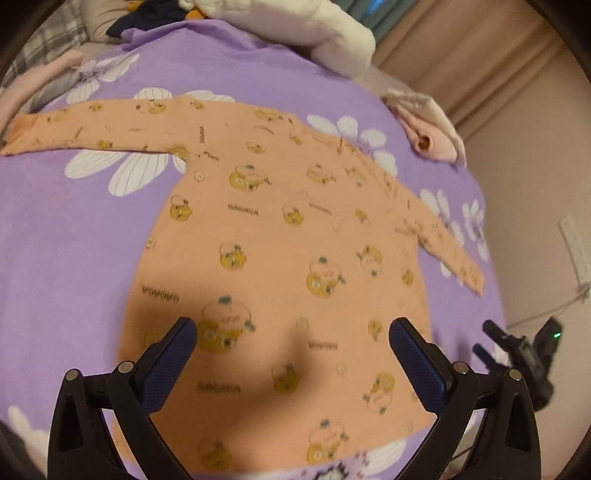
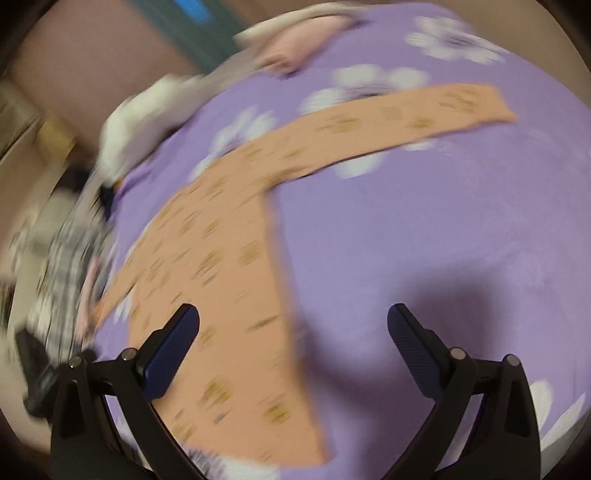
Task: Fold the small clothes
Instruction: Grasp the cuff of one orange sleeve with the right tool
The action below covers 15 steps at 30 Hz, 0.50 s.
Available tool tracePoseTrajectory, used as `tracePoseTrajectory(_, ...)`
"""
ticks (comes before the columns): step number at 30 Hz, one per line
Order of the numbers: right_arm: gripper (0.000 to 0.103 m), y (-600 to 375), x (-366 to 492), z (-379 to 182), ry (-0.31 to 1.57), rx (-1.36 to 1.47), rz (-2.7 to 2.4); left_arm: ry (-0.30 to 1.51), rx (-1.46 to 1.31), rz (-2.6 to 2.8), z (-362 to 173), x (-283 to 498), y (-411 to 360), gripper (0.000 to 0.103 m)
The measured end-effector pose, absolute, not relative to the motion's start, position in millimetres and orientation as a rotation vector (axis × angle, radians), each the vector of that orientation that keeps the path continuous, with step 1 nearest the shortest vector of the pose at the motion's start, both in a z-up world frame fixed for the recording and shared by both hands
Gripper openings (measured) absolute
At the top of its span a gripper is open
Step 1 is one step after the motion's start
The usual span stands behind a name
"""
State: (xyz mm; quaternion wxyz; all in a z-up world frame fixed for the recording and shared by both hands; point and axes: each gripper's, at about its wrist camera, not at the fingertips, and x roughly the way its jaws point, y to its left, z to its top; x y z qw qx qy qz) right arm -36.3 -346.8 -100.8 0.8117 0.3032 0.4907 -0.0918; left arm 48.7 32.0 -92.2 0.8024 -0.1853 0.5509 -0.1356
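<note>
A small orange long-sleeved top [image 1: 273,236] with yellow cartoon prints lies flat on the purple flowered sheet [image 1: 55,229], both sleeves spread out to the sides. My left gripper [image 1: 291,332] hovers open above the lower part of its body, nothing between the blue pads [image 1: 173,354]. In the blurred right wrist view the same top [image 2: 221,258] runs up the left half, one sleeve reaching to the upper right. My right gripper [image 2: 293,317] is open over the top's right side edge, its right finger above bare sheet [image 2: 424,221]. The right gripper also shows at the left wrist view's right edge.
A folded pink and white garment [image 1: 428,125] lies at the far right of the bed. A rolled white blanket [image 1: 332,37] and dark clothes [image 1: 147,18] sit at the far edge. Plaid and pink fabric [image 1: 40,74] lies far left. Curtains and a wall stand beyond.
</note>
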Motion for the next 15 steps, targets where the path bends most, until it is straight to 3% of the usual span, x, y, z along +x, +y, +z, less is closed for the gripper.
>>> tracePoseTrajectory(15, 0.074, -513, -1, -148, 0.63, 1.183, -0.428, 1.136, -0.654, -0.333, -122, 110, 42, 0.103)
